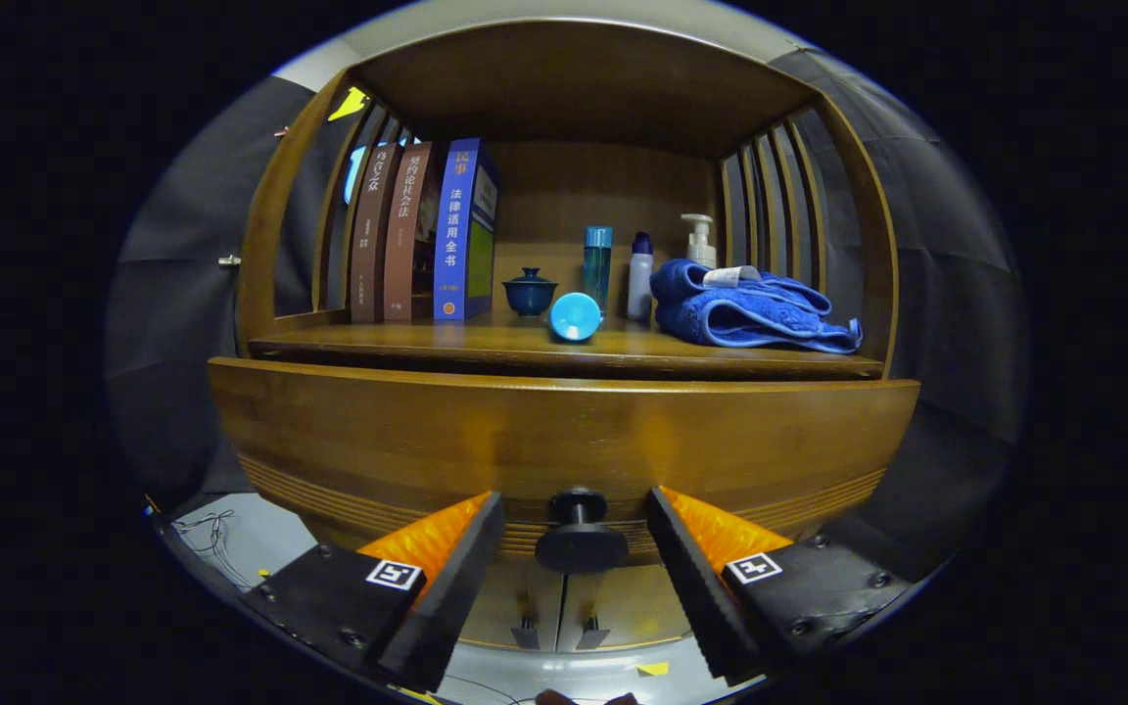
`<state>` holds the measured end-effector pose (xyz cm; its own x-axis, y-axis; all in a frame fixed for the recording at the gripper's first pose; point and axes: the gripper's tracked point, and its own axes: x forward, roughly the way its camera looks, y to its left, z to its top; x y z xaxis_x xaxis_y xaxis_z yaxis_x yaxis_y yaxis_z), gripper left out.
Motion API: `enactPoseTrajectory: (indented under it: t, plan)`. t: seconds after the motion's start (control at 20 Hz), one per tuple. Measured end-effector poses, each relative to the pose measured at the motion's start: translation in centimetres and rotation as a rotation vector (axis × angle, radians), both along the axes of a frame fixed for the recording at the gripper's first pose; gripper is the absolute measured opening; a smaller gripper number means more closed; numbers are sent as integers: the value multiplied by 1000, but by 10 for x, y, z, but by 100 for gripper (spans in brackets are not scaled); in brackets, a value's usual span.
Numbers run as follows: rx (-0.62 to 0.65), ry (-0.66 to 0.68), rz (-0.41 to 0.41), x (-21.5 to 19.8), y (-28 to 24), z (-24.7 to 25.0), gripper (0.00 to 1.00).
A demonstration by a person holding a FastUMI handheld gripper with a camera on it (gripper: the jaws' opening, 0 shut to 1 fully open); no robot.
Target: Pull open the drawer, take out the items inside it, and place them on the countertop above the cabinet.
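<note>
Gripper view: gripper jaws wide, one each side of the drawer knob, w/ gaps both sides, not pressing it; drawer front looks shut or nearly so, contents hidden. Beyond, on the surface above: three books upright at left, dark lidded cup, light blue round thing in front, two bottles, pump bottle behind a folded blue towel at right

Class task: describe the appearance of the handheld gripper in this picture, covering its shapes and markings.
The gripper has two wedge-shaped fingers that taper forward, with ridged, toothed inner faces. Each sits on a flat, blocky mount fastened with visible screws. Each mount carries a small square black-and-white fiducial marker, one per side. The fingers stand apart on either side of the drawer knob.
</note>
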<state>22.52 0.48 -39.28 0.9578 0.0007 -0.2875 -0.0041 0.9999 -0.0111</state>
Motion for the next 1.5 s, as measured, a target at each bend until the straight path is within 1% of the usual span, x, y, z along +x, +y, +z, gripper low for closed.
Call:
enactPoseTrajectory:
  t: [0.3, 0.6, 0.75, 0.85, 1.0, 1.25, 1.5]
  plan:
    - [9, 15, -6, 24, 2, -4, 97]
    - [11, 0, -1, 23, 1, -4, 97]
    - [19, -16, -13, 23, -7, 8, 95]
    - [17, -41, -19, 22, -13, 25, 95]
    - [4, -75, -11, 10, -18, 55, 94]
    - [15, -174, 45, -25, -3, 129, 94]
    - [42, -238, 65, -68, 10, 203, 94]
